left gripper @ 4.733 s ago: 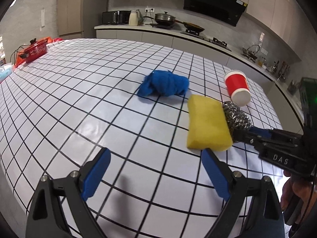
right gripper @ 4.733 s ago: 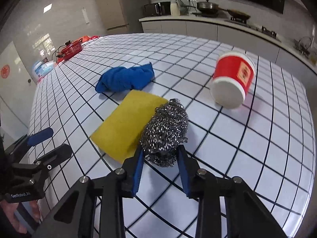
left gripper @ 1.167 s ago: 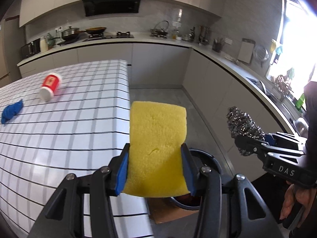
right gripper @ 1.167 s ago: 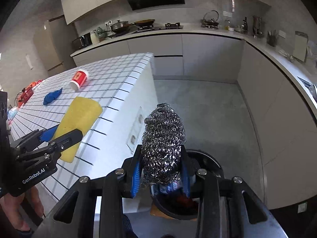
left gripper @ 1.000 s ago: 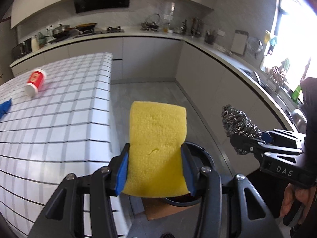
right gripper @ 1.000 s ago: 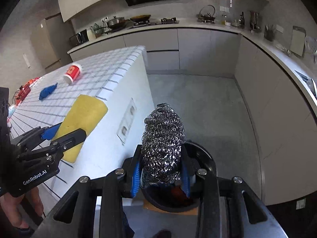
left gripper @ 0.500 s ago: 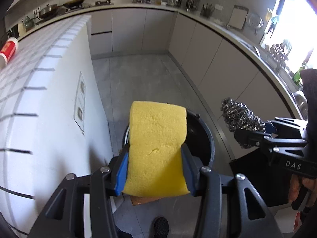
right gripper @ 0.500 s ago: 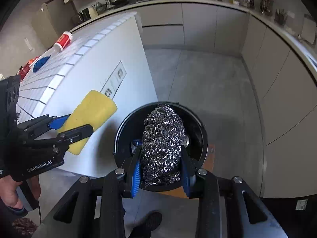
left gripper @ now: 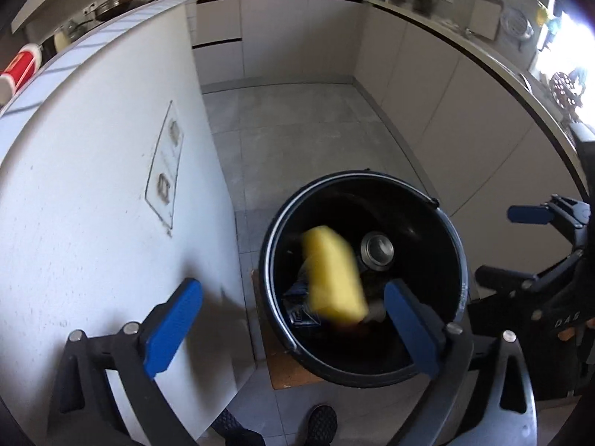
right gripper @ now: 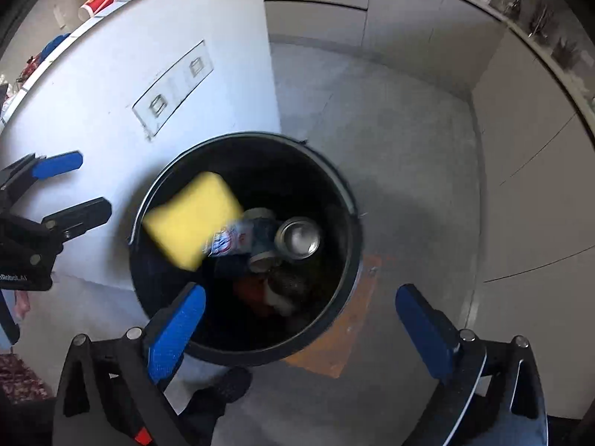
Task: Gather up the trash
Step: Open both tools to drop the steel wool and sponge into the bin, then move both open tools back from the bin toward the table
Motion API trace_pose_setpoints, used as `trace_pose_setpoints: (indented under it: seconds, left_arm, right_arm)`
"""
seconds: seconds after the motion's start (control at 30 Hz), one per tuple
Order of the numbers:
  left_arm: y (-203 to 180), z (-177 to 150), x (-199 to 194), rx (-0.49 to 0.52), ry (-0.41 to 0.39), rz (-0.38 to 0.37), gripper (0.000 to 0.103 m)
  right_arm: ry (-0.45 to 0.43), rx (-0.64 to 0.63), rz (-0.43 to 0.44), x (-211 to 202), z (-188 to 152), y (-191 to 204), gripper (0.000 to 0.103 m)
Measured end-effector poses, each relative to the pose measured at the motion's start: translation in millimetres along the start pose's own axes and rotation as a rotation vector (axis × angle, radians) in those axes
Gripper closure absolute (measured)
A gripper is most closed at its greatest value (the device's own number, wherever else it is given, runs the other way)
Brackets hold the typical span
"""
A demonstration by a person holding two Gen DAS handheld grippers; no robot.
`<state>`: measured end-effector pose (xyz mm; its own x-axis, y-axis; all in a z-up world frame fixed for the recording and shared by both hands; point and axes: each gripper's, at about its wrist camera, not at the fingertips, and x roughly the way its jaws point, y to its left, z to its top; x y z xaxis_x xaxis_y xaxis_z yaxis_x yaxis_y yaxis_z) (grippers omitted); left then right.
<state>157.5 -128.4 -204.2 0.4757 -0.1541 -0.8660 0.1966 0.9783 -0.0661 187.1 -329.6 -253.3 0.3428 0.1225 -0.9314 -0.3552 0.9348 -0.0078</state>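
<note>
A black round trash bin (left gripper: pixel 455 245) (right gripper: pixel 351 223) stands on the floor beside the white counter's end wall. The yellow sponge (left gripper: pixel 333 273) (right gripper: pixel 191 217), blurred, is falling loose into the bin. The steel wool (right gripper: pixel 293 282) lies low inside the bin beside a metal can (right gripper: pixel 297 238). My left gripper (left gripper: pixel 293 319) is open and empty above the bin's left rim. My right gripper (right gripper: pixel 299 329) is open and empty above the bin's near rim.
The white counter end wall (left gripper: pixel 93 171) with two sockets (right gripper: pixel 174 85) stands left of the bin. A red cup (left gripper: pixel 16 68) (right gripper: pixel 98 0) lies on the counter top. Grey floor (right gripper: pixel 401 141) and cabinets (left gripper: pixel 427 85) lie beyond. A cardboard piece (right gripper: pixel 334 349) lies under the bin.
Both grippers have opened over the bin. The sponge has left the left gripper and is falling. The steel wool has left the right gripper and lies in the bin.
</note>
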Motion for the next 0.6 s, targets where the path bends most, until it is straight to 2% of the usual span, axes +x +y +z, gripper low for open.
trace_pose_setpoints:
  seconds: [0.2,0.6]
  left_arm:
    - [-6,3,-10,0.0,0.005,0.001,0.003]
    - [-7,18,-48,-0.005,-0.073,0.005,0.003]
  right_arm:
    - [-0.033,0.032,-0.023,-11,3,1,0.0]
    - [-0.141,0.098,-0.044,-62,18,4,0.0]
